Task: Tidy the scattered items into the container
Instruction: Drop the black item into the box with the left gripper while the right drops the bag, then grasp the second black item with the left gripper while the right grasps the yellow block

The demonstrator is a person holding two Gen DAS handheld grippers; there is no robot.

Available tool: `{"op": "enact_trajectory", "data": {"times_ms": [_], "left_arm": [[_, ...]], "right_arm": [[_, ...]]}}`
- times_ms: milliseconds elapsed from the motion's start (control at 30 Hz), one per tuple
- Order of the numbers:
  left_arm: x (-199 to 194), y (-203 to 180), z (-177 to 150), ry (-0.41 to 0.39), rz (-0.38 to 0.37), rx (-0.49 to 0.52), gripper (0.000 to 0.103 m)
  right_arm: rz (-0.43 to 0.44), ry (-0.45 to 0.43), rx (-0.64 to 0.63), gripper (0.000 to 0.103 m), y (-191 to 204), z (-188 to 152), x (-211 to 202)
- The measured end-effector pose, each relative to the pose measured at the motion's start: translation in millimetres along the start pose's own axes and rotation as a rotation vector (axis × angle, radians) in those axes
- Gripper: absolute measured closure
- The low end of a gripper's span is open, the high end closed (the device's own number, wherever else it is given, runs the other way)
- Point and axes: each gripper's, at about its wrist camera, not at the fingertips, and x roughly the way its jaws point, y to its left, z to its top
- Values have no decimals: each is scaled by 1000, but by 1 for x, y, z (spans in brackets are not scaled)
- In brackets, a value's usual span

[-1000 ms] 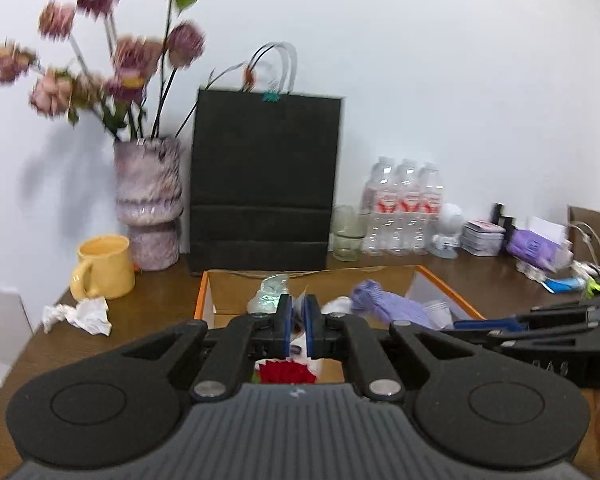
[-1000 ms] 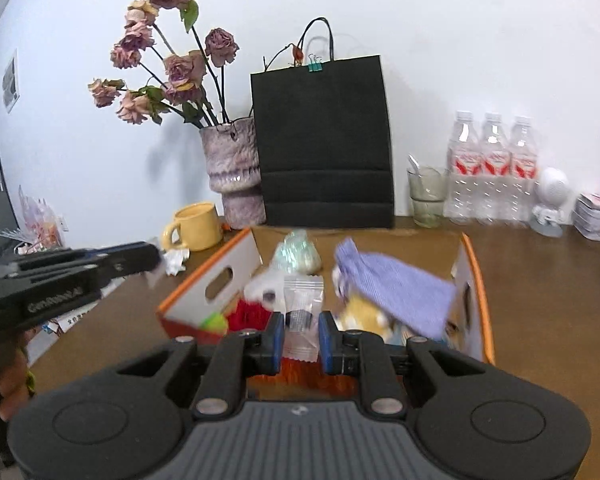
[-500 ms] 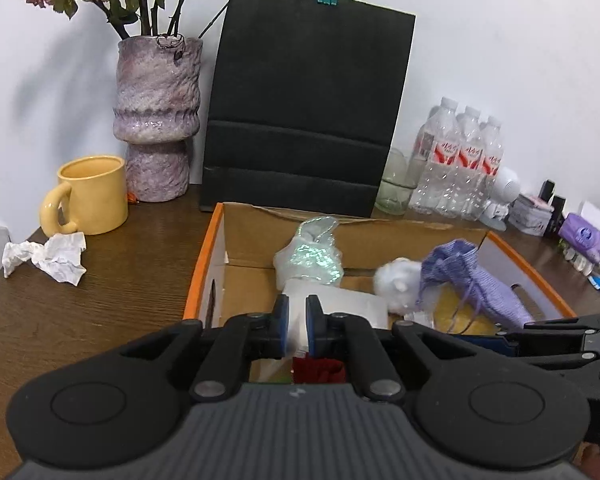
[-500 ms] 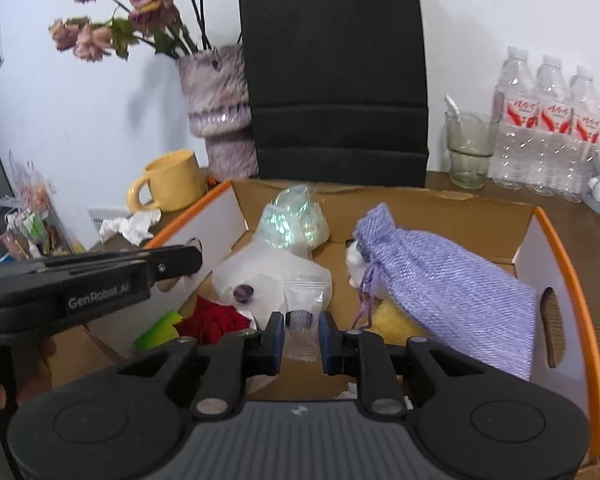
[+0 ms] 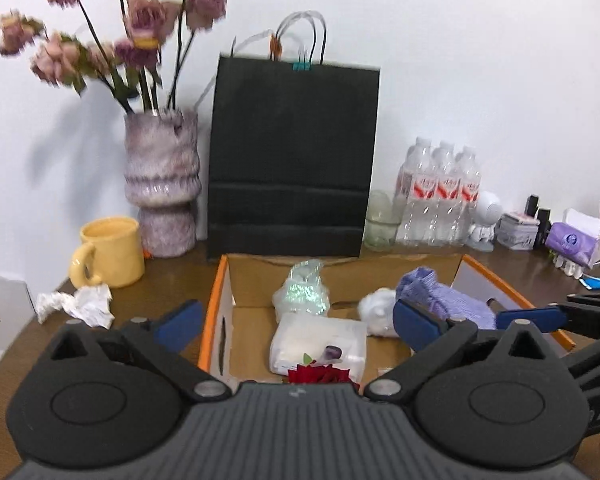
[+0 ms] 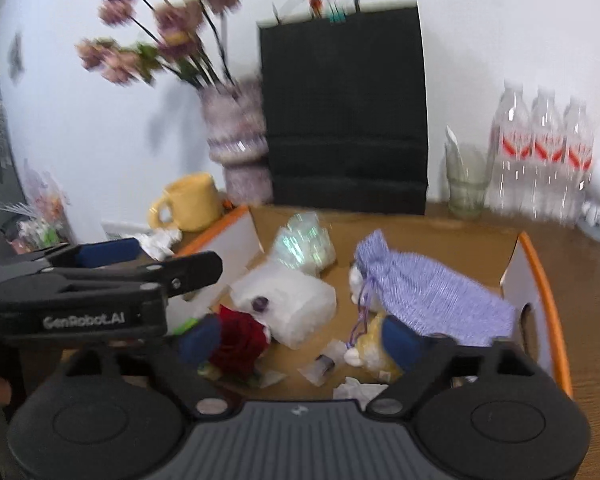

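Note:
An orange-rimmed cardboard box (image 5: 216, 292) (image 6: 548, 280) sits on the brown table. Inside lie a white plastic bag (image 5: 320, 344) (image 6: 296, 300), an iridescent pouch (image 5: 302, 296) (image 6: 304, 244), a lilac drawstring bag (image 5: 444, 300) (image 6: 432, 288), a red rose (image 5: 320, 374) (image 6: 240, 340) and a small clear zip bag (image 6: 320, 366). My left gripper (image 5: 296, 326) is open and empty above the box's near edge. My right gripper (image 6: 300, 338) is open and empty over the box. The left gripper also shows in the right wrist view (image 6: 112, 264).
Crumpled white paper (image 5: 76, 304) lies on the table left of the box, beside a yellow mug (image 5: 108, 252). Behind stand a flower vase (image 5: 162, 184), a black paper bag (image 5: 292, 160), a glass (image 5: 382, 220) and water bottles (image 5: 440, 196). Small items crowd the far right.
Both grippers were shut and are now open. The small zip bag held by the right gripper now lies in the box. Both cameras have pulled back and up.

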Motion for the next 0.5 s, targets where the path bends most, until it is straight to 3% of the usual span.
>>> {"op": "enact_trajectory", "data": {"times_ms": [233,500], "left_arm": [[-47,12,-20,0,25,-35,0],[-74,23,-66,142,76,-100,0]], "right_arm": [[-22,-42,16,4,-11,-29,-54],[-49,68,-3,7,-4,-79,-61]]}}
